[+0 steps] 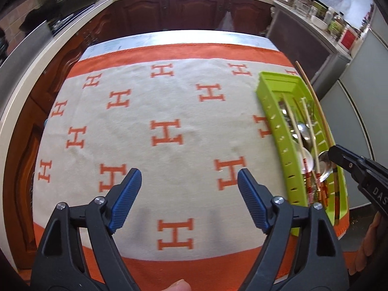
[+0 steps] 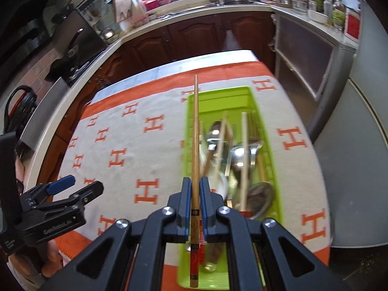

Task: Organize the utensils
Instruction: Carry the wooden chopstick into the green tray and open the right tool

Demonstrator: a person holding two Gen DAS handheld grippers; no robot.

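Observation:
A green slotted utensil tray [image 1: 274, 111] [image 2: 218, 101] lies at the right of the table and holds several chopsticks and metal spoons [image 2: 238, 160]. My right gripper [image 2: 194, 186] is shut on a wooden chopstick [image 2: 195, 131] with a red patterned end and holds it lengthwise over the tray's left side. In the left wrist view the same chopstick [image 1: 312, 97] runs along the tray's far side and the right gripper [image 1: 339, 155] is at the right edge. My left gripper [image 1: 189, 177] is open and empty above the cloth, left of the tray; it also shows in the right wrist view [image 2: 80, 186].
A cream cloth with orange H marks and an orange border [image 1: 165, 131] covers the table. Dark wooden cabinets [image 1: 189, 9] and a counter ring the far side. A grey appliance [image 2: 344, 145] stands right of the table. A stove with pans [image 2: 72, 55] is at the left.

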